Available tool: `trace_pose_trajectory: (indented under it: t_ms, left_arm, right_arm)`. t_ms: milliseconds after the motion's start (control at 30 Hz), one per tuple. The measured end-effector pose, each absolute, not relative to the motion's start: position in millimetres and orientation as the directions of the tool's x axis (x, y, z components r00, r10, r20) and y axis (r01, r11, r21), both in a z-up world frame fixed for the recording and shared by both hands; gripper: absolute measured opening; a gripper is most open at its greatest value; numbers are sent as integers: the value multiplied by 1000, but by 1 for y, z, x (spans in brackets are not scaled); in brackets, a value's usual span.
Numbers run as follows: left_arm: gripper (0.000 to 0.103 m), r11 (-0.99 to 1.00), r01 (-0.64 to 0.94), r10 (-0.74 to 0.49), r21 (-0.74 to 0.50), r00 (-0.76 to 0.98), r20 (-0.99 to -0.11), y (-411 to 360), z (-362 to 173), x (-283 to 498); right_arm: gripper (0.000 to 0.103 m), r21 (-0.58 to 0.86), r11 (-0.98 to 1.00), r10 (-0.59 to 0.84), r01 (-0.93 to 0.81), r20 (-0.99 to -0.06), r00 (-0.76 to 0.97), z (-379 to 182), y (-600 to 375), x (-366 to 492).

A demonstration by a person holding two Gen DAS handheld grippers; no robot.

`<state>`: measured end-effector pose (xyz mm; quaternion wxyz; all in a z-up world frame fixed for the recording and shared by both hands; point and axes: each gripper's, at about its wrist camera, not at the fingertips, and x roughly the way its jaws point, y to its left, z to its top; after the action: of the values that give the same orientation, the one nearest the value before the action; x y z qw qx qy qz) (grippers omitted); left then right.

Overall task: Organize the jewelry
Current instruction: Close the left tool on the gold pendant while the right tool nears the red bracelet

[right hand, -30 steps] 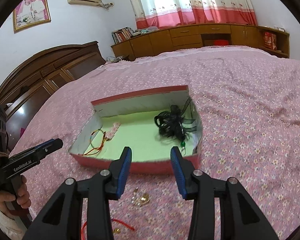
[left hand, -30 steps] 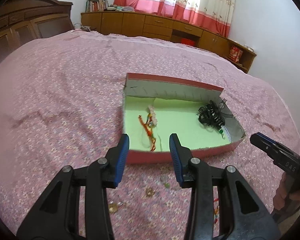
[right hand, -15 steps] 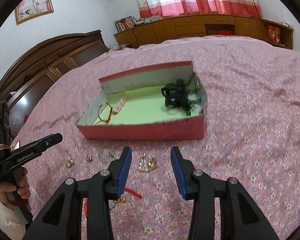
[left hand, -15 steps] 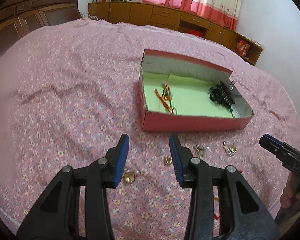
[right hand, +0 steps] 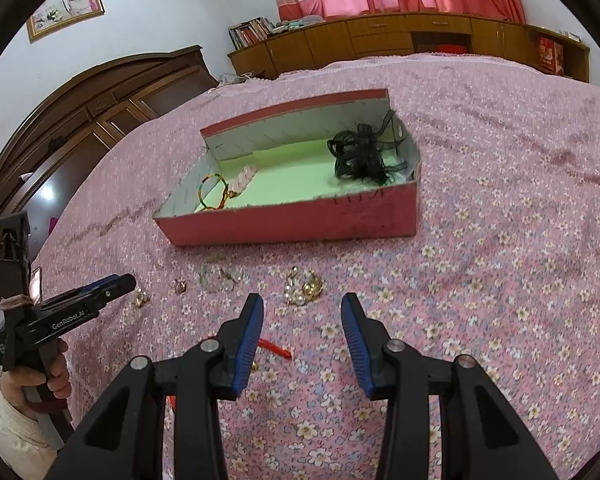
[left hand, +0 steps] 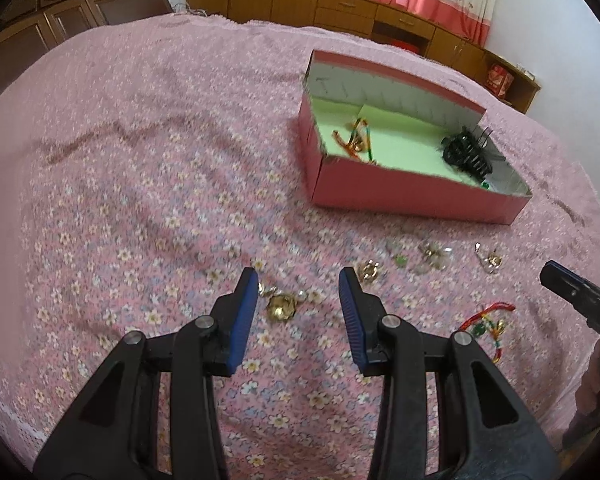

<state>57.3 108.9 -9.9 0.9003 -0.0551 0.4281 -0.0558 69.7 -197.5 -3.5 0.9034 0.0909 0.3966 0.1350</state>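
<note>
Pink floral bedspread (left hand: 148, 184) covers the bed; a red cardboard box (left hand: 400, 196) w/ pale green floor sits on it, well in from the near edge. Inside the box: black hair accessory (right hand: 360, 156) at the right end, red-orange bracelet (right hand: 214, 192) plus a pale pink beaded piece (right hand: 244, 178) at the left end.

Loose jewelry lies on the bedspread in a rough row btwn box front wall and bed's near edge: gold round piece (left hand: 281, 306), small gold piece (left hand: 368, 272), clear/silver bits (left hand: 430, 256), pearl-and-gold earrings (right hand: 304, 286), red cord bracelet (left hand: 486, 318) nearest the edge.

Left gripper (left hand: 298, 310): blue pads apart, nothing btwn them gripped; the gold round piece lies on the cloth beneath the gap, closer to the left pad. Right gripper (right hand: 302, 332): fingers apart too, empty, above bare cloth just short of the earrings; red cord end pokes out beside its left finger.

A hand (right hand: 40, 380) in a pale sleeve holds the left gripper's handle.
</note>
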Motion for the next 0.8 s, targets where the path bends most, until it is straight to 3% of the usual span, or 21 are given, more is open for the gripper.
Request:
trace_pose_trajectory:
  t_ms: [467,633,800]
  left_arm:
    - [31,990,45,-135,-135,598,-790,109,-38,59]
    - [16,991,28,-123,-132,598,-792,112,-43,60]
    - [10,990,18,-124,-142,599,-791,119,-43,57]
  right_arm:
    - [44,282,946,321,-162,-725,609,-18,-194,64]
    - [44,286,944,325,-164,-729,602,-20,-192,63]
    - [44,283,942,334,-180,-733,593,-20,-187,62]
